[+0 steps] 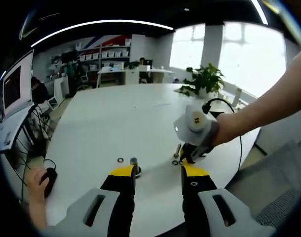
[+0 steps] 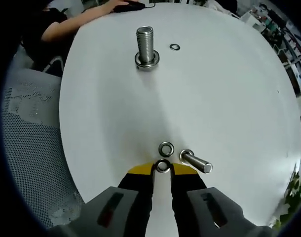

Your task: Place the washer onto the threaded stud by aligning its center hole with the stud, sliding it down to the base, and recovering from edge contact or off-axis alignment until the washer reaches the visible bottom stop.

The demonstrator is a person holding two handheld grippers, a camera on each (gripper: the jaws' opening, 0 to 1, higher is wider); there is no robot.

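The threaded stud (image 2: 146, 43) stands upright on the white table (image 2: 224, 94), with one washer (image 2: 147, 60) around its base and a loose washer (image 2: 174, 47) beside it. My right gripper (image 2: 163, 170) is shut on a small steel washer (image 2: 163, 166), low over the near table edge and well short of the stud. Just beyond its tips lie another washer (image 2: 166, 147) and a bolt (image 2: 195, 162) on its side. In the left gripper view, my left gripper (image 1: 159, 173) stands open with nothing between its fingers, close to the stud (image 1: 134, 164). The right gripper (image 1: 184, 157) reaches in from the right.
A person's hand rests on a black mouse (image 1: 49, 177) at the table's left edge. A potted plant (image 1: 204, 81) stands at the far right of the table. A grey mesh chair (image 2: 32, 148) sits beside the table edge. Desks and shelves fill the room behind.
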